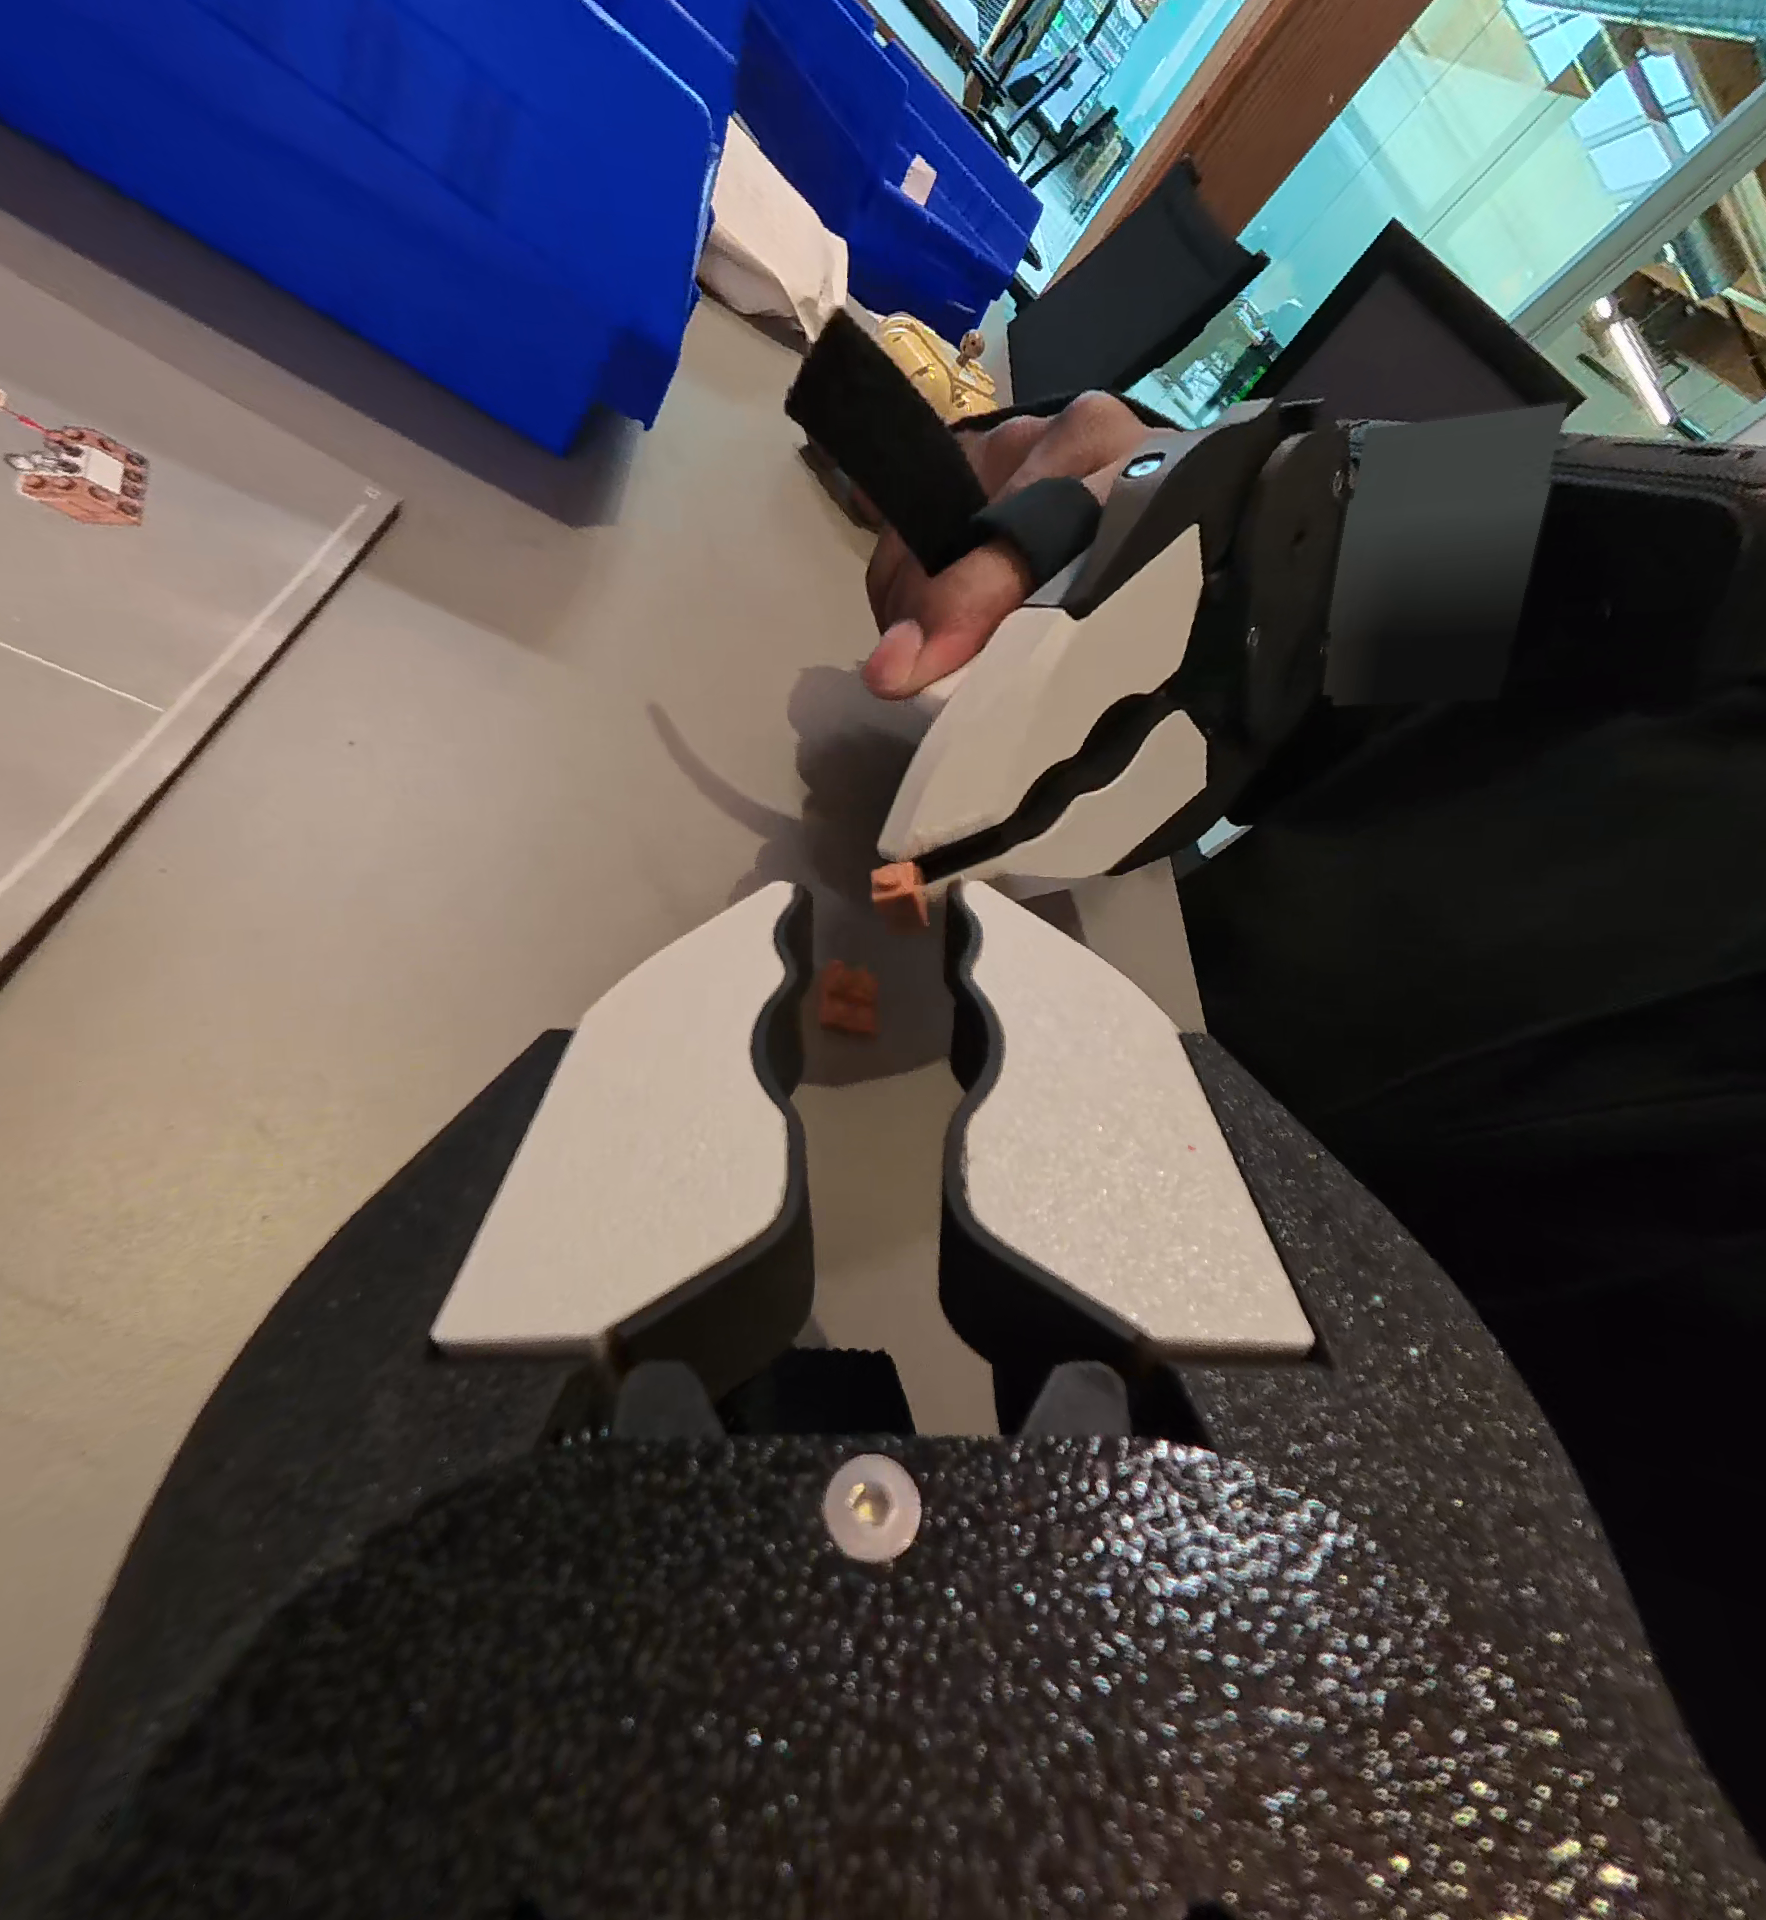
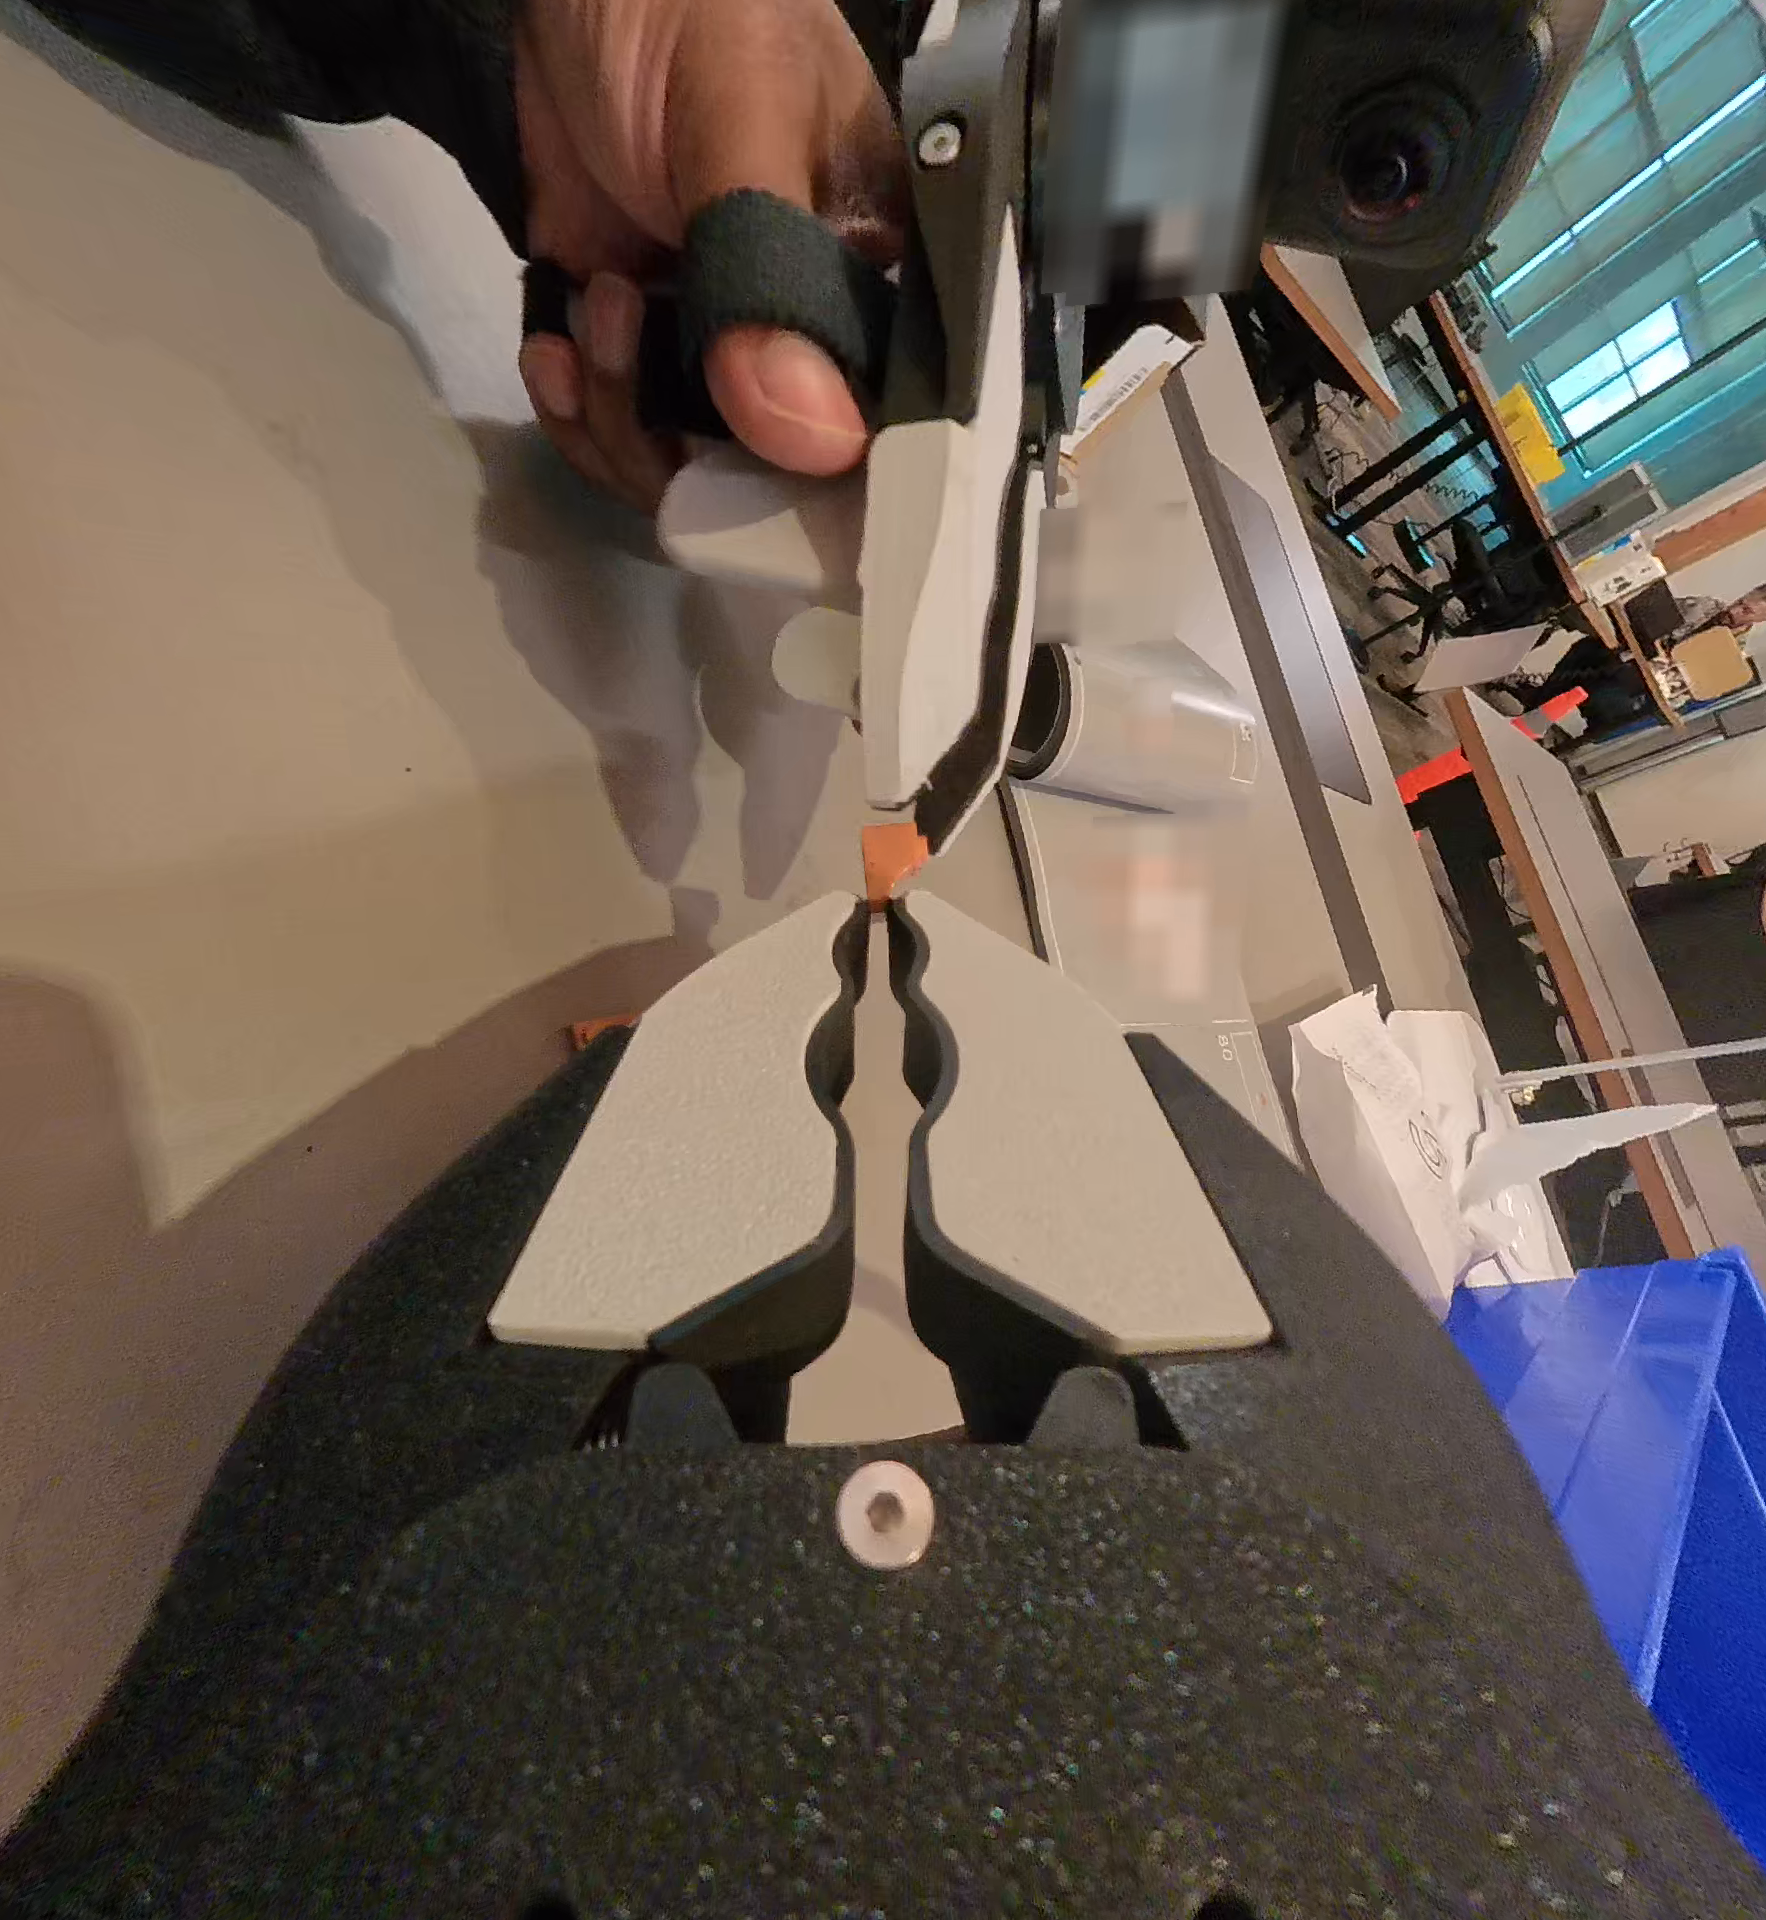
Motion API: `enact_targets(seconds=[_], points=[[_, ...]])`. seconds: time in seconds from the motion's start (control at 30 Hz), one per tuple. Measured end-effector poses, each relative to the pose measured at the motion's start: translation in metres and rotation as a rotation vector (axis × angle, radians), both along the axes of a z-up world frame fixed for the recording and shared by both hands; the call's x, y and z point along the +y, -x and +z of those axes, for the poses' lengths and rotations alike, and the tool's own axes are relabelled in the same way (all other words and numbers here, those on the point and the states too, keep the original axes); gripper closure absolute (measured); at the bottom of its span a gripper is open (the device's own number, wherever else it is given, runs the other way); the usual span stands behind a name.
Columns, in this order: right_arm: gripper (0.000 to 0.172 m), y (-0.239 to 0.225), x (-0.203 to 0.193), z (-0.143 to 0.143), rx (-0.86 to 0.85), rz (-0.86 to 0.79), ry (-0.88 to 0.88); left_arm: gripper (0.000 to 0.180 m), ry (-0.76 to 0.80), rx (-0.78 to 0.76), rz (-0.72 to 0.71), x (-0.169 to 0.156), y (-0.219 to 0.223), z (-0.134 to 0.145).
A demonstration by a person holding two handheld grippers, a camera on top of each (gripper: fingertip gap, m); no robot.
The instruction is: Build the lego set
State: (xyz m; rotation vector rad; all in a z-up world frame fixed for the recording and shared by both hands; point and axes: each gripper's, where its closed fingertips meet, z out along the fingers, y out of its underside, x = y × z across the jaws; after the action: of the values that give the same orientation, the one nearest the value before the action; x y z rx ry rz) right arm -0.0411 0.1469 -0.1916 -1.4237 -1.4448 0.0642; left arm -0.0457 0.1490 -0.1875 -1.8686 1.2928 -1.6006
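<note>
The brick [image 1: 900, 894] is tiny, orange-brown and studded, pinched at one edge by the clenched right tongs [image 1: 926, 868] above the bench [image 1: 391, 935]. The left tongs [image 1: 874, 904] are released, fingers spread, holding nothing. A second, darker brick [image 1: 846, 1000] lies on the bench between them. Two bricks, two blue bins [image 1: 391, 187], one printed sheet [image 1: 79, 582].

Both views are evenly bright, with daylight from the windows [image 1: 1544, 208] behind. Soft, layered shadows spread over the grey worktop [image 2: 183, 727]. Wide-angle bending warps the edges, motion blur softens the fingertips, and specks of glare dot the black housings.
</note>
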Motion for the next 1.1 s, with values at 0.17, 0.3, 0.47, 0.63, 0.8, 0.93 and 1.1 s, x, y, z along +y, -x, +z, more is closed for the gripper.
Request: enact_targets(seconds=[0.17, 0.3, 0.47, 0.63, 0.8, 0.93, 1.1], points=[[0.169, 0.002, -0.001, 0.002, 0.018, 0.002, -0.002, 0.159, -0.005, 0.007, -0.016, -0.004, -0.003, -0.003], [0.168, 0.003, -0.003, 0.003, 0.025, 0.019, -0.012, 0.172, 0.004, -0.039, -0.051, -0.01, -0.003, 0.001], [0.159, 0.004, -0.014, 0.011, 0.096, 0.141, 0.003, 0.173, 0.053, -0.141, -0.183, -0.025, 0.003, 0.016], [0.154, 0.006, -0.021, 0.019, 0.157, 0.201, -0.033, 0.173, 0.133, -0.226, -0.263, -0.038, 0.004, 0.028], [0.16, 0.01, -0.026, 0.032, 0.219, 0.209, -0.112, 0.173, 0.165, -0.271, -0.242, -0.033, 0.004, 0.034], [0.165, 0.011, -0.024, 0.036, 0.246, 0.187, -0.145, 0.172, 0.176, -0.279, -0.233, -0.032, 0.003, 0.034], [0.168, 0.009, -0.017, 0.035, 0.219, 0.132, -0.173, 0.172, 0.164, -0.252, -0.199, -0.028, 0.0, 0.03]])
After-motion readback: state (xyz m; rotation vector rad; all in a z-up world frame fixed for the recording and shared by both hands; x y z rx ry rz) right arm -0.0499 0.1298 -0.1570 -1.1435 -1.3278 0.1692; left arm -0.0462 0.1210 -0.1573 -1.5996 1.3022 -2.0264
